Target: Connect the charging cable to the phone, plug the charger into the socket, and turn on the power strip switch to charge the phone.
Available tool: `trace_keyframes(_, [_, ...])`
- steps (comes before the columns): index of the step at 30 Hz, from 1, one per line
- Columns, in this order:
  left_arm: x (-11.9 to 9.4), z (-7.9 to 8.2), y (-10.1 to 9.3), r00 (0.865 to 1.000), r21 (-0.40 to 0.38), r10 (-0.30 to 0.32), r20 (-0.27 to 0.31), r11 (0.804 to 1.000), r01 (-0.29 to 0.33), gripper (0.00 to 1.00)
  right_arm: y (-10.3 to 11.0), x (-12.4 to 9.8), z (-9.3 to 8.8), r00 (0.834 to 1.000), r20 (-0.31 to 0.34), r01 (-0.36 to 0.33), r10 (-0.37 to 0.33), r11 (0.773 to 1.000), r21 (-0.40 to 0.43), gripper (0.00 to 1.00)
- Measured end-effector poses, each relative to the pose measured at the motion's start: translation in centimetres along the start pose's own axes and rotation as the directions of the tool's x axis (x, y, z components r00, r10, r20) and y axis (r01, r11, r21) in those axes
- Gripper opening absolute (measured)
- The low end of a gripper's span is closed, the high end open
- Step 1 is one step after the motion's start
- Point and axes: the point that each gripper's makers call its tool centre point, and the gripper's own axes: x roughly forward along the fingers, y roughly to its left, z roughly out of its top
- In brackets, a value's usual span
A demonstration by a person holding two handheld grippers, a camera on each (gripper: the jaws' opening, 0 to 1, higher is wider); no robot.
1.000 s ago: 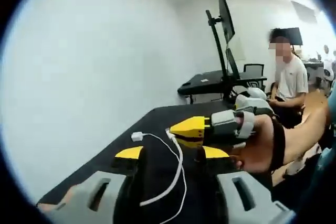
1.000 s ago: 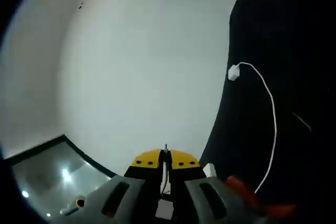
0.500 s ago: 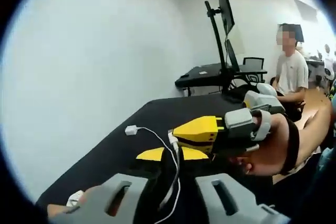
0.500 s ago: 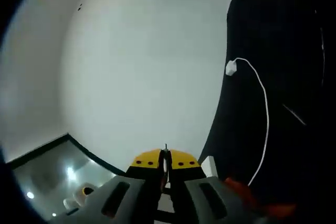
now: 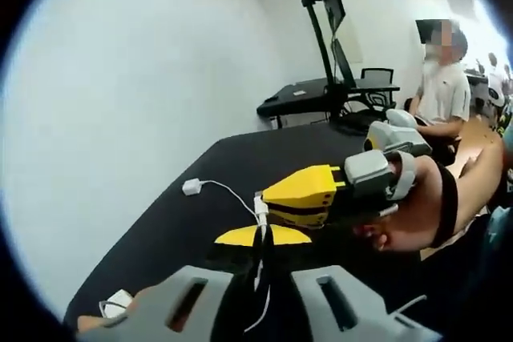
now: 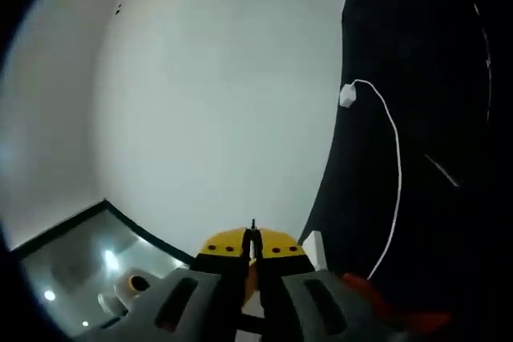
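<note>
One thin white cable ending in a white charger

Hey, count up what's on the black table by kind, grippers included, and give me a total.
Grippers: 2, left gripper and right gripper
White charging cable: 1
White charger plug: 1
Small white item at the table's near edge, unclear what: 1
Total: 5

Both grippers closed, jaws together

Bright, even indoor light. The white wall glares toward 9 o'clock; the black table stays dark. Fisheye bending and soft blur at all edges.
</note>
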Motion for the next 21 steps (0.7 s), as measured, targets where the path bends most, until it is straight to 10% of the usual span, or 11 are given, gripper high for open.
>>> trace_keyframes(5, [0.0, -1.1, 0.0, 0.998, 0.031, -0.035, -0.054, 0.999, 0.037, 0.01, -0.5, -0.7, 1.0, 1.0, 0.006, -0.002, 0.003, 0.987, -0.16, 0.05])
trace_keyframes(9, [-0.2, -2.3, -0.3, 0.991, 0.075, -0.091, -0.095, 0.992, 0.099, 0.01, -0.4, -2.3, 4.4, 1.0, 0.018, -0.006, 0.014, 0.914, -0.407, 0.12])
trace_keyframes(13, [-0.1, -4.5, 0.0, 0.972, 0.133, -0.139, -0.19, 0.977, 0.165, 0.01, -0.3, -4.1, 7.5, 1.0, -0.027, -0.028, 0.015, 0.792, -0.609, 0.31])
trace_keyframes(18, [1.2, -5.8, -0.6, 0.944, 0.163, -0.23, -0.237, 0.948, 0.272, 0.01, -2.3, -7.1, 9.8, 0.985, -0.167, -0.122, -0.046, 0.498, -0.859, 0.49])
trace_keyframes(21, [2.6, -6.8, -1.5, 0.922, 0.173, -0.263, -0.283, 0.932, 0.319, 0.01, -4.5, -8.5, 11.5, 0.975, -0.196, -0.136, -0.106, 0.414, -0.9, 0.76])
